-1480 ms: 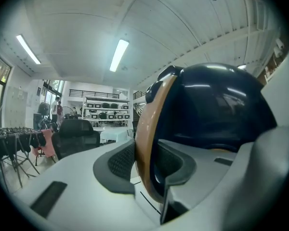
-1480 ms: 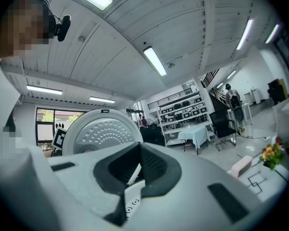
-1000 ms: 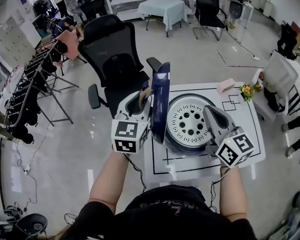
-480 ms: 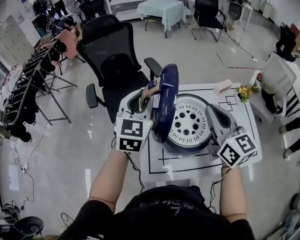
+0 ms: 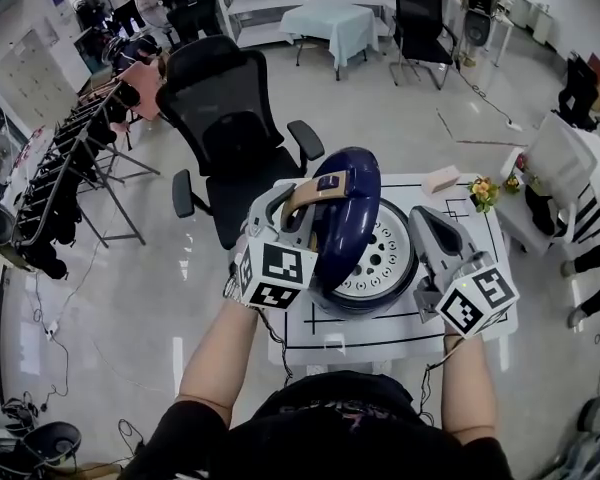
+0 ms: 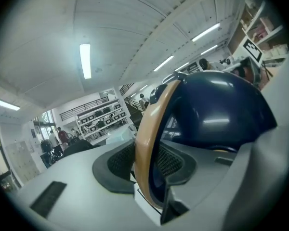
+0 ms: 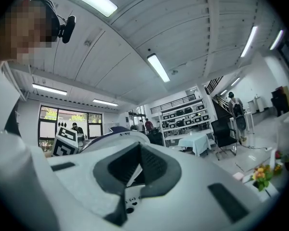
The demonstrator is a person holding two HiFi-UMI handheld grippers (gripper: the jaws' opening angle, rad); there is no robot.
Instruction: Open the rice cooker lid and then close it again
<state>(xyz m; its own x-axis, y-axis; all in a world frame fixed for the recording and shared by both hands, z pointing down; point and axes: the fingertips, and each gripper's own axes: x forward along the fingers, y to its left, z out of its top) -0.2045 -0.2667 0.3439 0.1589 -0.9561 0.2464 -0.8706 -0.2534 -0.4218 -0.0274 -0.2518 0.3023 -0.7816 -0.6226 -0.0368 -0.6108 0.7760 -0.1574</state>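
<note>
The rice cooker (image 5: 365,298) stands on a small white table (image 5: 380,336). Its navy lid (image 5: 350,208) hangs tilted over the left half of the pot, and a white perforated plate (image 5: 385,256) shows inside. My left gripper (image 5: 292,200) is shut on the lid's tan handle (image 5: 315,193). In the left gripper view the tan handle (image 6: 145,143) runs between the pads, with the navy lid (image 6: 216,109) behind it. My right gripper (image 5: 425,230) is shut and holds nothing, just right of the pot rim. The right gripper view shows the closed right gripper (image 7: 135,179) and the lid's top (image 7: 118,130) beyond it.
A pink block (image 5: 441,179) and a small bunch of flowers (image 5: 483,192) lie at the table's far right. A black office chair (image 5: 220,108) stands behind the table on the left, a white chair (image 5: 565,153) on the right. Racks line the left wall.
The lid has swung from upright down and rightward over the pot, my left gripper going with its handle. My right gripper has lifted slightly beside the rim.
</note>
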